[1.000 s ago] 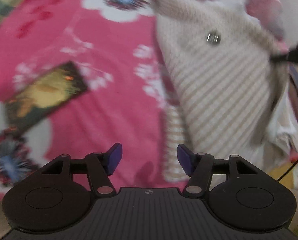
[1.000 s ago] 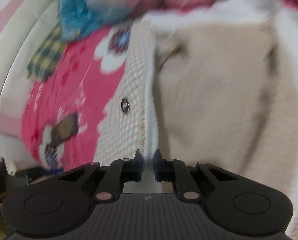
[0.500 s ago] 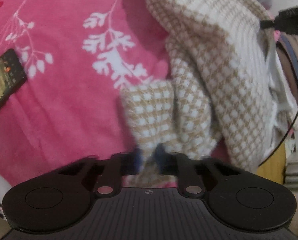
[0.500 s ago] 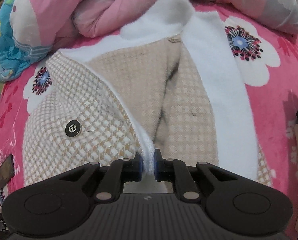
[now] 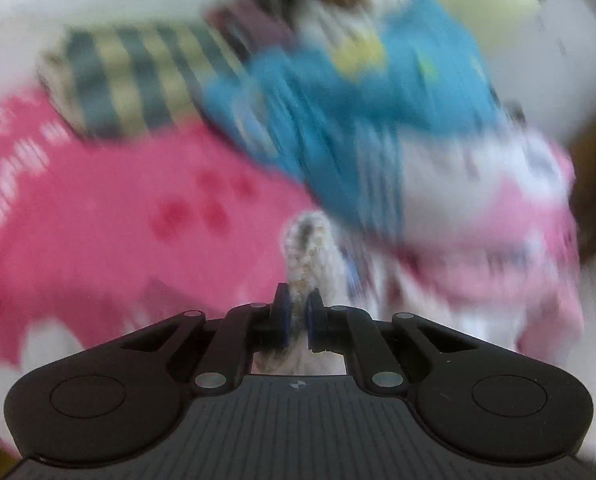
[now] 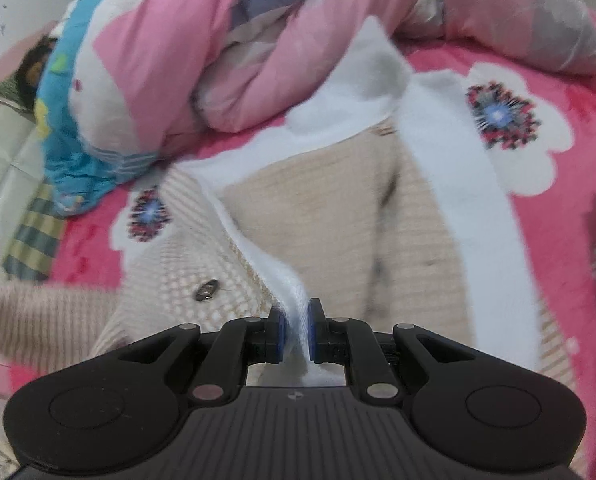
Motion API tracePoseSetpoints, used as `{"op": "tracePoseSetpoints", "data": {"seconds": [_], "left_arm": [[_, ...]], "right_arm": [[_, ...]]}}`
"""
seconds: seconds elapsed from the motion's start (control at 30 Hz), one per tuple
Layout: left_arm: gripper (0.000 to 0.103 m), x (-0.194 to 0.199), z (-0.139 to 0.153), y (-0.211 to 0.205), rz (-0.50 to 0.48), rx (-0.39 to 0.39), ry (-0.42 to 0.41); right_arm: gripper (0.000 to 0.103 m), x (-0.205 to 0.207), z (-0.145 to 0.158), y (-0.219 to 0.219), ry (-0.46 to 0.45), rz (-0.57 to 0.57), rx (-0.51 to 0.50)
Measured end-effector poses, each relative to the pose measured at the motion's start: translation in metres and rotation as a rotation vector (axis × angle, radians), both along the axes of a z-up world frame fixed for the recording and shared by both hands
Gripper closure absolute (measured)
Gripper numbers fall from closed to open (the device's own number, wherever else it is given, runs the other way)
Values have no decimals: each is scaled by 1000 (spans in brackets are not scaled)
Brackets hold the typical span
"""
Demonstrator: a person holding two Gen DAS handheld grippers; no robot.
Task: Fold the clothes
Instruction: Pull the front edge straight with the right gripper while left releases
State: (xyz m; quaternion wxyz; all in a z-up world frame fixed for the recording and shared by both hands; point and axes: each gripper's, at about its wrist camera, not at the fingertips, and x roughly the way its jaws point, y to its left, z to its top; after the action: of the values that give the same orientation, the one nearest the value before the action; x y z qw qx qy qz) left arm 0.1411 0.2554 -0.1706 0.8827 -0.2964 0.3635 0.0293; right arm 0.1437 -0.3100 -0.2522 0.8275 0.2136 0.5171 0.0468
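- Now, from my left wrist camera, everything past my fingers is smeared with blur. My left gripper (image 5: pixel 298 314) is clenched on a strip of the beige-and-white checked cardigan (image 5: pixel 308 248): the knit sits right between the two blue pads and sticks up beyond the tips as a narrow, fuzzy tongue.
- Behind that strip lies the pink bedspread (image 5: pixel 98 220), filling the left and middle of the view. Farther back I make out a blue garment (image 5: pixel 338 108), a yellow-and-dark striped cloth (image 5: pixel 130 80) to its left, and a pink-and-white quilt (image 5: pixel 498 216) to the right; their edges are too blurred to tell more.
- From my right wrist camera, my right gripper (image 6: pixel 296 328) is pinched on the white fluffy trim of the same cardigan (image 6: pixel 318 216). The trim runs from between my pads up and away, along the edge of the open front.
- The cardigan lies spread on the pink bedspread (image 6: pixel 570 208), straight ahead of my fingers, with its plain beige lining facing up in the middle and a second white trim band down the right side. The checked front panel with a dark button (image 6: pixel 206 290) lies just left of my fingertips, and a ribbed beige sleeve (image 6: pixel 46 320) reaches out to the far left.
- Beyond the collar, the pink-and-white quilt (image 6: pixel 226 48) is bundled across the top, with the blue garment (image 6: pixel 78 160) at its left end and the striped cloth (image 6: pixel 30 240) below that.
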Motion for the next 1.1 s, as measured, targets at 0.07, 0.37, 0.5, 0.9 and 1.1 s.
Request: {"op": "tracePoseSetpoints", "data": {"seconds": [0.07,0.37,0.5,0.9,1.1], "left_arm": [[98,13,2,26,89,-7,-22],[99,67,-21,104,312,-65,19],[99,88,-13,122,352,-8,-60],[74,121,-90,114,214,168,244],[52,97,-48,87,79,192,142]], "right_arm": [[91,0,1,10,5,9,39],[91,-2,17,50,31,46,213],[91,4,26,51,18,11,258],[88,21,-45,63,135,-43,161],[58,14,-30,67,97,-38,102]]}}
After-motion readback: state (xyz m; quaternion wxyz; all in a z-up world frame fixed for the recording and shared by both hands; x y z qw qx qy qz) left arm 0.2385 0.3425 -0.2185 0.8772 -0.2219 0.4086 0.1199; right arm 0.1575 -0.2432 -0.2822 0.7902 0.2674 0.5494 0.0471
